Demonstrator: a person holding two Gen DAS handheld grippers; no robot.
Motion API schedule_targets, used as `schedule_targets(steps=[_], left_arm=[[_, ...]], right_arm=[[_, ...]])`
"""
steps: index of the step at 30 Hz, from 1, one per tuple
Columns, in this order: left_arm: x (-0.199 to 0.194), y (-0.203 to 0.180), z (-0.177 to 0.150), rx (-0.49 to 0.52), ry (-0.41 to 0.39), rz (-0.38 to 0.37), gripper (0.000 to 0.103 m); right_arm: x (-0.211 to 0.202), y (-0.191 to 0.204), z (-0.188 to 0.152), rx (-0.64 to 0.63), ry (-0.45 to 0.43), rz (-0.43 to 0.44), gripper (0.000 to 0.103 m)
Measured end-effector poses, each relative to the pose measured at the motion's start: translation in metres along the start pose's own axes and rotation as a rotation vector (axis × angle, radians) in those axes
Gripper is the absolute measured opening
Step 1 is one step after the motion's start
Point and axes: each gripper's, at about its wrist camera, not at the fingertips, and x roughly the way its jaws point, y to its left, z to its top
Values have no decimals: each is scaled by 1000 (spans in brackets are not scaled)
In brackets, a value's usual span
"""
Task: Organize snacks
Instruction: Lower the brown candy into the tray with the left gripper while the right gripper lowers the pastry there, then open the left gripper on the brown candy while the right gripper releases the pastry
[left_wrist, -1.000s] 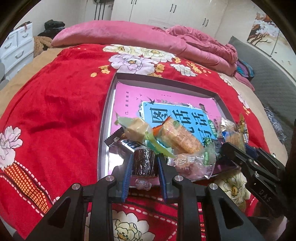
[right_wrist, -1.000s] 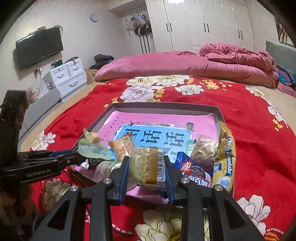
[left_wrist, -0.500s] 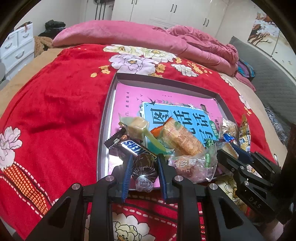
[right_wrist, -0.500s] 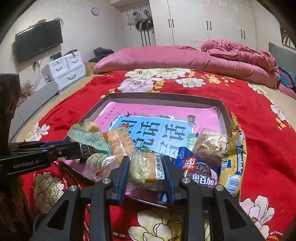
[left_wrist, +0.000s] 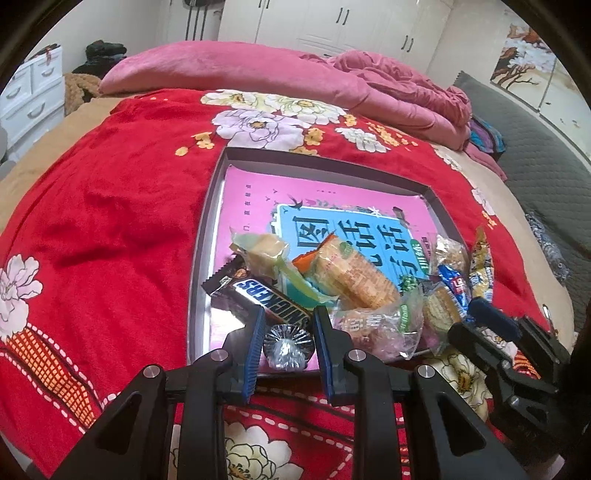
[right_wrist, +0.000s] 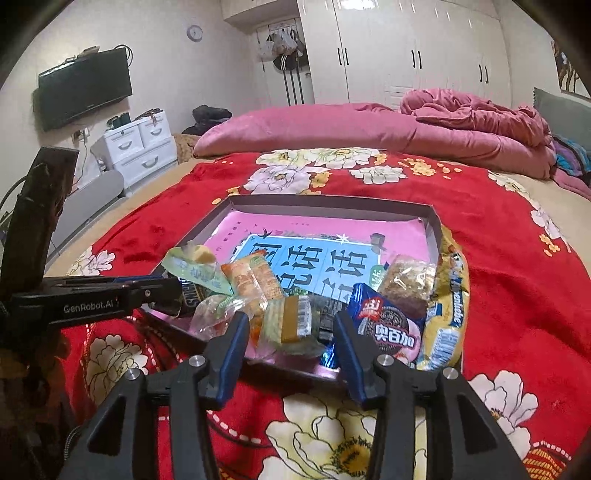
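A shallow grey tray (left_wrist: 207, 221) with a pink and blue printed liner lies on the red bed cover. Several wrapped snacks crowd its near end. In the left wrist view my left gripper (left_wrist: 289, 332) is open around a round foil-wrapped chocolate (left_wrist: 289, 345) lying in the tray beside a Snickers bar (left_wrist: 266, 299). In the right wrist view my right gripper (right_wrist: 291, 332) is open, its fingers either side of a pale green wrapped cake (right_wrist: 290, 325) resting in the tray (right_wrist: 434, 225). A blue Oreo-style pack (right_wrist: 388, 325) lies to the right.
A yellow snack bag (right_wrist: 448, 310) leans on the tray's right rim. An orange cracker pack (left_wrist: 354, 273) and clear-wrapped pastries (left_wrist: 369, 325) lie mid-tray. Pink pillow (left_wrist: 221, 66) and quilt lie at the bed's far side. White drawers (right_wrist: 136, 147) stand left.
Both grippers opened. The left let go of the foil chocolate and the right let go of the green cake; both snacks now lie in the tray's near end.
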Motion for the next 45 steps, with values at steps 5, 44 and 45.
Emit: schedule_targets(steps=[5,44,45], left_arm=[[-3,-2,1,4,-4,-1,27],[-39,-7,-1,13,-59,24,74],[-40,-8,-1,15,-60,24,75]], right_arm=[[-1,2,-3,-13,13,-6,47],[-16,-10,-1,7,-48,-130,63],[-17,-11,-1,7,-51,-134,64]])
